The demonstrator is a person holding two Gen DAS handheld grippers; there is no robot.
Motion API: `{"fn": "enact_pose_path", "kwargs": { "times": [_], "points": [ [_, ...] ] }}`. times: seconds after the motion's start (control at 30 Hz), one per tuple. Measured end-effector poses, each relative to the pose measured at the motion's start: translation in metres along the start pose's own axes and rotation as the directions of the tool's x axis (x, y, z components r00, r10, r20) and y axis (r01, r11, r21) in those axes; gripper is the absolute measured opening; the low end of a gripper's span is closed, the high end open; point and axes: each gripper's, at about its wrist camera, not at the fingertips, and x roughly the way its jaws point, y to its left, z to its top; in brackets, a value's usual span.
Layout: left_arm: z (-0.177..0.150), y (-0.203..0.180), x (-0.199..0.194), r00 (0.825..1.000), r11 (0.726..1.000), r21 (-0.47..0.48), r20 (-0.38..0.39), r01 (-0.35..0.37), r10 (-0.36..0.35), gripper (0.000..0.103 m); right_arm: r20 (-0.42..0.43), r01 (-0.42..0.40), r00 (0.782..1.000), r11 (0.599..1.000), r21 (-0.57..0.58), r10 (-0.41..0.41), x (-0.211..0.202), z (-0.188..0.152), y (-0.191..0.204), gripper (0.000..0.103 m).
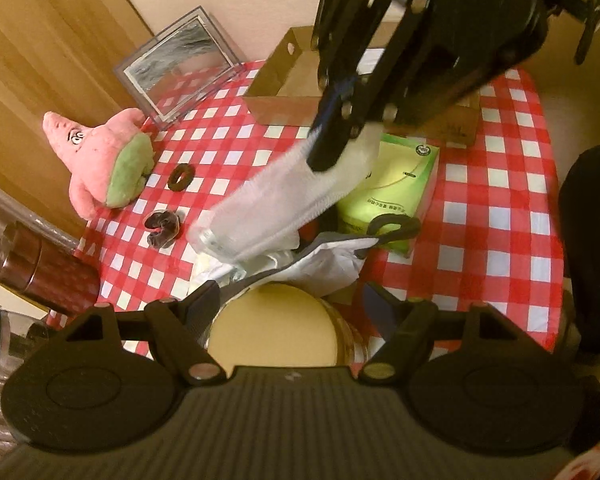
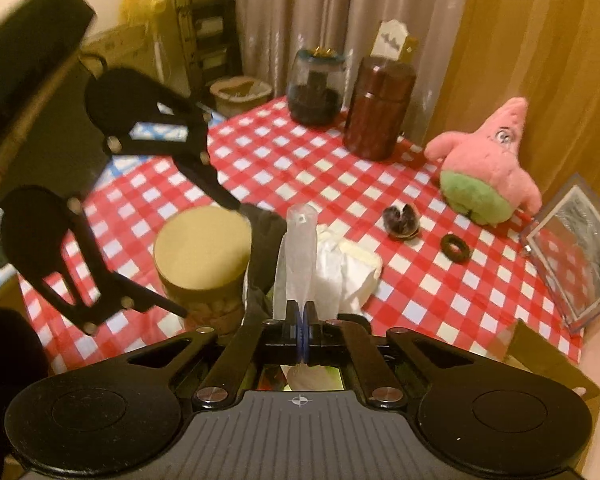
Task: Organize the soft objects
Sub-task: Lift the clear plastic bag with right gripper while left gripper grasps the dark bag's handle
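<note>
- Cardboard box [image 1: 278, 80]: far wall and right half hidden behind the right tool [image 1: 332, 148], upper centre.
- Green tissue box [image 1: 396, 184]: left part covered by a blurred translucent white cloth [image 1: 276, 204]; print too small to read.
- Brown canister [image 1: 32, 264]: cut by left edge.
- Round-lidded jar [image 2: 204, 248]: base hidden, lower centre.
</note>
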Motion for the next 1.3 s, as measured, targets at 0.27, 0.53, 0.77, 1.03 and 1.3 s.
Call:
{"fn": "enact_pose_path", "kwargs": {
  "times": [0.27,0.53,0.77,1.03,1.3],
  "points": [
    [0.016,-0.007,0.020,0.999,0.995,0.098,-0.054,0.010,-0.004,0.072,0.056,0.054,0.997,0.998,0.030,-0.056,-0.045,-0.015,-0.002,0.001],
    [0.023,-0.013,0.043,0.992,0.985,0.172,-0.124,0.017,0.005,0.061,0.092,0.099,0.990,0.992,0.074,-0.105,-0.082,-0.031,-0.009,0.001],
    [0.026,-0.016,0.059,0.986,0.980,0.199,-0.166,0.019,0.015,0.047,0.079,0.114,0.989,0.988,0.108,-0.122,-0.088,-0.044,-0.014,0.001],
    [0.028,-0.011,0.067,0.983,0.985,0.174,-0.182,0.016,0.016,0.019,0.062,0.116,0.990,0.984,0.134,-0.125,-0.080,-0.047,-0.018,0.001],
    [0.033,-0.002,0.059,0.987,0.992,0.123,-0.158,-0.001,0.020,0.005,0.050,0.140,0.988,0.978,0.154,-0.149,-0.077,-0.048,-0.021,0.001]
  ]
}}
